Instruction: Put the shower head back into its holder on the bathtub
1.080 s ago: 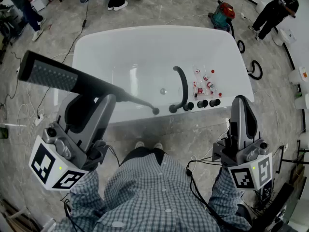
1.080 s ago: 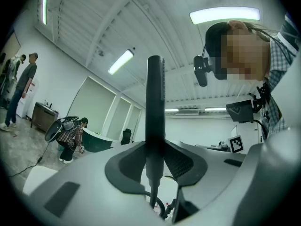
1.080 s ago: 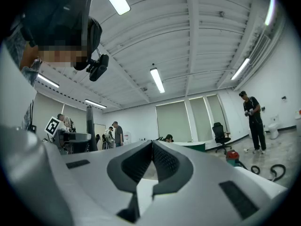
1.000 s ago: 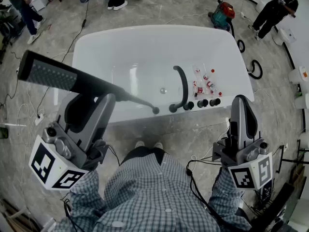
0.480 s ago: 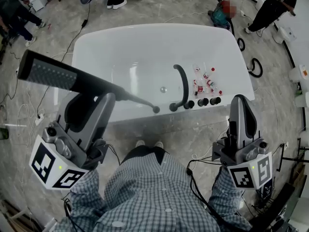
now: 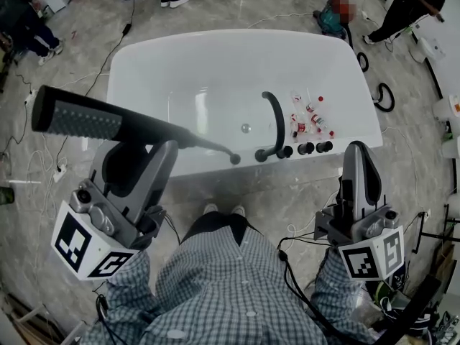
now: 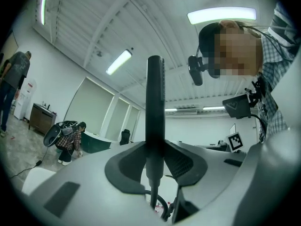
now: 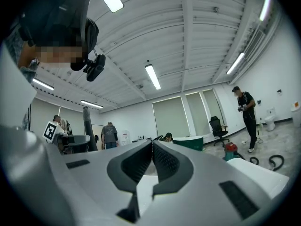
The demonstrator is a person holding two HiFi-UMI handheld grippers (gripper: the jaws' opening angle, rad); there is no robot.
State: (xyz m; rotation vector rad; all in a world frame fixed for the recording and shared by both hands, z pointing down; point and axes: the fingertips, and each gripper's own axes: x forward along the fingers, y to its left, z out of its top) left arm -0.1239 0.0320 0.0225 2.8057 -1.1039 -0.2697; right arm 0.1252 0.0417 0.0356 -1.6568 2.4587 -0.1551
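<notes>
My left gripper [image 6: 147, 141] is shut on the black shower head [image 6: 79, 119], a long bar with a studded face. It is held above the floor in front of the white bathtub [image 6: 144, 63], its thin end [image 6: 233, 159] near the tub's front rim. In the left gripper view the shower head [image 7: 155, 98] stands upright, clamped between the left gripper's [image 7: 155, 160] jaws. On the rim are a black curved faucet [image 6: 274, 119] and black knobs [image 6: 306, 148]; I cannot pick out the holder. My right gripper [image 6: 357, 149] [image 8: 151, 157] is shut and empty, to the right of the tub.
Small bottles [image 6: 307, 117] lie on the tub rim behind the knobs. A black hose [image 6: 382, 98] and cables lie on the floor to the right. People stand at the far left [image 6: 29, 20] and far right [image 6: 413, 6]. My shoes [image 6: 219, 210] are just before the tub.
The left gripper and shower head have shifted slightly to the right and toward the tub. The right gripper has stayed where it was.
</notes>
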